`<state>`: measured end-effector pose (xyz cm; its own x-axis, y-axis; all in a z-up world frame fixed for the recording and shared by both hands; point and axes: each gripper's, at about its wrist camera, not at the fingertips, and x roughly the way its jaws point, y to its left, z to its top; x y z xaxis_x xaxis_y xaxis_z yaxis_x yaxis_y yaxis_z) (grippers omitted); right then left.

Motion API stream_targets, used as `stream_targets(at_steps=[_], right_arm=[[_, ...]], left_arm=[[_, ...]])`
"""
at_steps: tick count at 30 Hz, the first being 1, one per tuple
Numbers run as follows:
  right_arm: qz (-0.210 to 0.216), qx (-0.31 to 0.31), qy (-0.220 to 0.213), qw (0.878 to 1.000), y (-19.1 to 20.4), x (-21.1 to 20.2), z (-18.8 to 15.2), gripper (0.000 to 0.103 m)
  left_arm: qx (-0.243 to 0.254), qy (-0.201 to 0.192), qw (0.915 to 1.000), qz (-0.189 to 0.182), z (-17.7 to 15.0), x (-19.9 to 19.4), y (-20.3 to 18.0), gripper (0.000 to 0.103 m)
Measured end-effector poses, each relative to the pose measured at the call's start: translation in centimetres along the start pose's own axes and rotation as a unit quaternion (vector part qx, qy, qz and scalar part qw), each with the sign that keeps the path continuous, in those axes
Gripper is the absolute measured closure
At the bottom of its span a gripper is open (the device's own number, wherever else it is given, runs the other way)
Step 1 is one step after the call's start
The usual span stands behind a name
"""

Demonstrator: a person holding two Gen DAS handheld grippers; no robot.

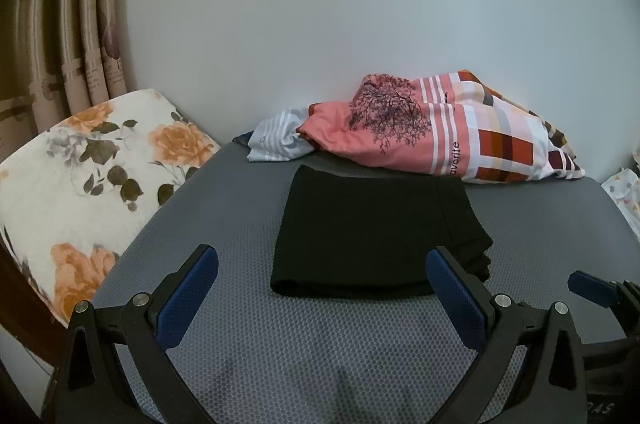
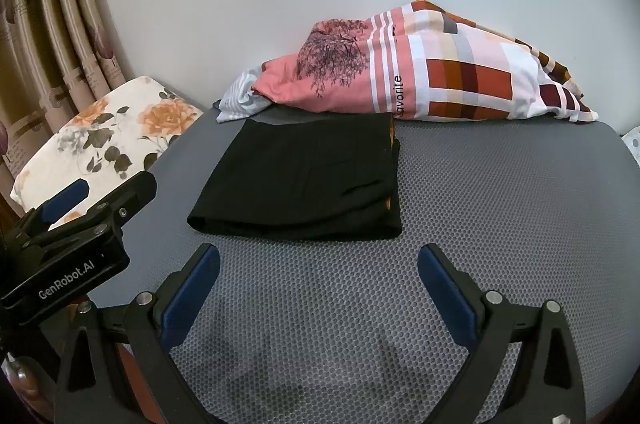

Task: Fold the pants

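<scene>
Black pants (image 1: 372, 232) lie folded into a flat rectangle on the grey mat (image 1: 280, 344); they also show in the right wrist view (image 2: 304, 180). My left gripper (image 1: 322, 266) is open and empty, just in front of the near edge of the pants. My right gripper (image 2: 319, 264) is open and empty, a little short of the pants' near edge. The left gripper's body (image 2: 68, 236) shows at the left of the right wrist view, and a blue finger pad of the right gripper (image 1: 592, 288) shows at the right edge of the left wrist view.
A pink and checked pillow (image 1: 444, 132) with a striped cloth (image 1: 276, 140) lies behind the pants against the white wall. A floral cushion (image 1: 92, 180) sits at the left beside curtains (image 1: 60, 24). The mat (image 2: 500, 204) stretches right of the pants.
</scene>
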<state>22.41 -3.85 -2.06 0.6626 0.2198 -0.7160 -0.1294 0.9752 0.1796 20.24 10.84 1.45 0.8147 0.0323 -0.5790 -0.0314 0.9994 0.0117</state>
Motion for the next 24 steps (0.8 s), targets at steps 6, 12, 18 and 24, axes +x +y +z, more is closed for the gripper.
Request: stream_targets(at_steps=[6,12,18,24], right_arm=[[0.002,-0.002,0.004,1.000,0.0,0.3,-0.1,0.004],[0.001,-0.002,0.005,1.000,0.0,0.4,-0.1,0.004],[0.004,-0.002,0.010,1.000,-0.2,0.8,-0.1,0.004],[0.005,-0.003,0.014,1.000,-0.3,1.0,0.0,0.004]], left_arm=[[0.003,0.003,1.0000,-0.001,-0.3,0.1,0.0,0.000],[0.001,0.007,1.0000,-0.006,-0.4,0.4,0.1,0.000],[-0.022,0.011,0.9997,-0.008,-0.5,1.0,0.6,0.000],[-0.009,-0.007,0.9999,0.002,-0.4,0.2,0.2,0.000]])
